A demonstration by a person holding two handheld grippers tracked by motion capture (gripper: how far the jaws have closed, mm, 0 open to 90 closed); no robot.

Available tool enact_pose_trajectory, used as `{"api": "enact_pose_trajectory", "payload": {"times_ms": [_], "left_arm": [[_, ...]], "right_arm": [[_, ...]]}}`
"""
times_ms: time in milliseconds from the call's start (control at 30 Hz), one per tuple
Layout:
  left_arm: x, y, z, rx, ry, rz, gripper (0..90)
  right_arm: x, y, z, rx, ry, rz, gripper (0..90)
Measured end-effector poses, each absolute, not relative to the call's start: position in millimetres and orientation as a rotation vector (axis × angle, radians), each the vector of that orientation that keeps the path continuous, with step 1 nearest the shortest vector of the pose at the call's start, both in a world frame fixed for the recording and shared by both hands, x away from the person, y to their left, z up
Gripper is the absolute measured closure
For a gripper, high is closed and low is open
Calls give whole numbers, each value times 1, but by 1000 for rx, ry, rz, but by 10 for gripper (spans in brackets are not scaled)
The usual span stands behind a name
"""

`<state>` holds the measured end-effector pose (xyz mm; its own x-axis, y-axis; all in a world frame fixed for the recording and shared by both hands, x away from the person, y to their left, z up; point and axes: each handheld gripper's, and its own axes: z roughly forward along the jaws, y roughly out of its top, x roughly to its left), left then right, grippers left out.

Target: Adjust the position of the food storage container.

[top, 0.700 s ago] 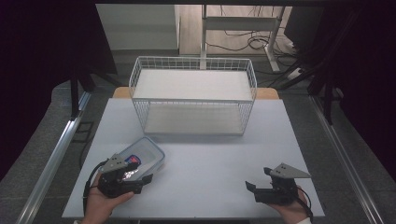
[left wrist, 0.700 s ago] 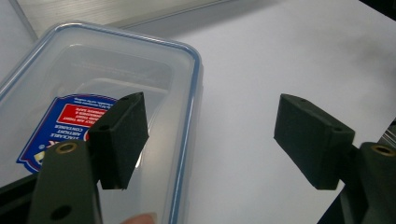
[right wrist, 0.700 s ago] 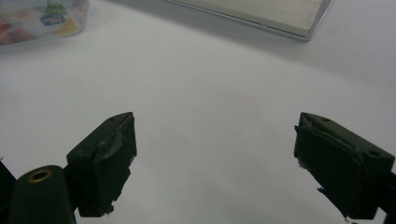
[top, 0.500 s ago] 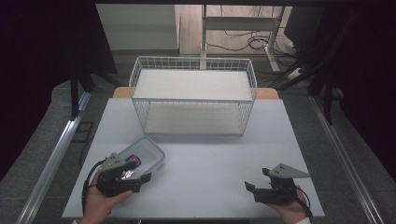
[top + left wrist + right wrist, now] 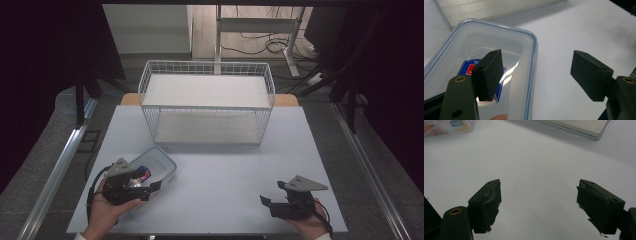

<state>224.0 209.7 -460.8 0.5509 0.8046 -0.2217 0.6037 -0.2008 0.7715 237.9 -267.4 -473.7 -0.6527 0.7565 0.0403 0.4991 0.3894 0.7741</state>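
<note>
A clear plastic container with a blue-rimmed lid lies on the white table at the front left; a red and blue label shows through the lid. My left gripper is open at its near end. In the left gripper view, one jaw hangs over the lid and the other over bare table, so they straddle the container's right edge. My right gripper is open near the front right edge, with only table between its jaws. The container is far off at the top left of that view.
A white wire basket with a flat white floor stands at the back middle of the table; its base shows in the right gripper view. Dark floor, a metal rail and desk legs with cables surround the table.
Both grippers have drifted only slightly; the right one edged a little to the left. The container has not moved.
</note>
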Motion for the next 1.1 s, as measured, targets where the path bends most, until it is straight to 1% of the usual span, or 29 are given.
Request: {"api": "enact_pose_trajectory", "payload": {"times_ms": [133, 467, 700, 900, 1033, 1100], "left_arm": [[223, 214, -460, 1910, 1161, 312, 259], [229, 221, -455, 1919, 1173, 318, 264], [252, 222, -445, 1961, 1166, 340, 266], [272, 227, -443, 1992, 1175, 364, 311], [286, 234, -441, 1998, 1185, 335, 325], [293, 236, -440, 2022, 1186, 342, 336]], "right_arm": [[241, -264, -473, 1080, 2346, 1132, 200], [236, -263, -470, 1080, 2334, 1121, 205], [237, -268, -471, 1107, 2325, 1122, 208], [236, -268, -470, 1099, 2321, 1128, 209], [238, -269, -471, 1104, 2326, 1130, 208], [238, -269, -471, 1106, 2326, 1131, 208]]}}
